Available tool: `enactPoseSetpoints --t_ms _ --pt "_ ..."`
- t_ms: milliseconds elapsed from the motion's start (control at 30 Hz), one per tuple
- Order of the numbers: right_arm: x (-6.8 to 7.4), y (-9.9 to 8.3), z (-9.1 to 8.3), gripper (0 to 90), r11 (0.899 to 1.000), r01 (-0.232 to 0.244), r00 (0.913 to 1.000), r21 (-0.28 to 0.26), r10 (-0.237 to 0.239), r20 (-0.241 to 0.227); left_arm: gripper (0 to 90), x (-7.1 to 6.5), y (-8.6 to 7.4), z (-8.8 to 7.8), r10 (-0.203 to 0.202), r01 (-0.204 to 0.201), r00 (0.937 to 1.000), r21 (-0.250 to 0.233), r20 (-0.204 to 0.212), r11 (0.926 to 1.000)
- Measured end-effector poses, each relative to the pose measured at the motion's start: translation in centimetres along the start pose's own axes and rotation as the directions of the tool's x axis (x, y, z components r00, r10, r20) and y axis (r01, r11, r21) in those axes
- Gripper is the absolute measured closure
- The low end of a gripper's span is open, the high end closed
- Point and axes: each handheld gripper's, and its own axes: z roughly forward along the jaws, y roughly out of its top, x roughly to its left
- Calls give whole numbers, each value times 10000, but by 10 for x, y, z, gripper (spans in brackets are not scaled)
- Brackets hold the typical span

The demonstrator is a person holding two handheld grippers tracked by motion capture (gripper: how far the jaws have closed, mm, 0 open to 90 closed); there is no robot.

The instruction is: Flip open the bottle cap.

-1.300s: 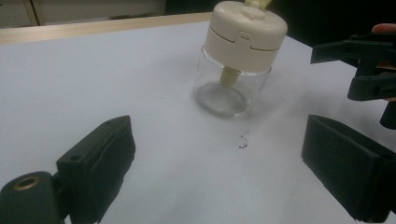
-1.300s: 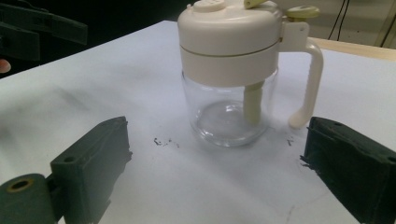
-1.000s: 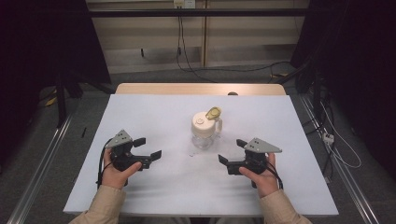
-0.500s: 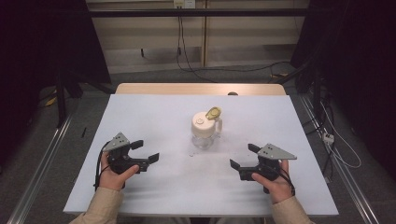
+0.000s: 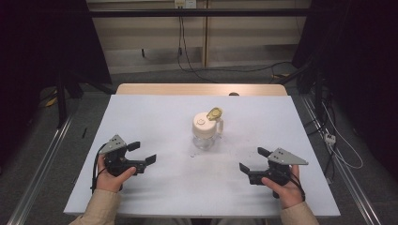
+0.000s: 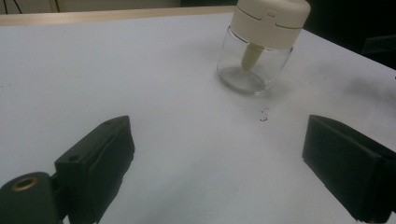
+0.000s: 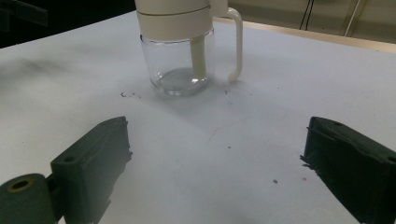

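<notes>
A clear glass jar [image 5: 206, 133] with a cream lid, a side handle and a raised yellowish flip cap stands upright at the middle of the white table [image 5: 155, 117]. My left gripper [image 5: 143, 153] is held low at the jar's front left, open with nothing between its jaws. My right gripper [image 5: 253, 159] sits at the front right, open too and holding nothing. The left gripper view has the jar [image 6: 261, 46] ahead, up and to the right of the wide-apart jaws. In the right gripper view the jar [image 7: 184, 46] stands ahead, its handle [image 7: 236, 44] on the right.
A few dark specks [image 5: 195, 154] lie on the table just in front of the jar. A wooden strip [image 5: 197, 89] runs along the table's far edge, with a small dark object [image 5: 233, 94] on it. Cables trail over the floor beyond and to the right.
Both grippers have drawn away from the jar. The right one moved right and toward the front edge, the left one slightly left. The jar has not moved.
</notes>
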Motion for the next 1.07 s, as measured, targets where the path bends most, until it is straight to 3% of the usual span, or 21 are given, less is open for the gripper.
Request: enactPoseSetpoints --t_ms 367,1067 --pt "-3 -4 -8 69 10000 23 9999 -26 -23 120 85 5 -3 -10 -24 23 9999 -74 -137 10000" --pt "-5 -7 -11 68 10000 62 9996 60 -63 259 72 5 -8 -12 251 -248 9994 118 -250 9996"
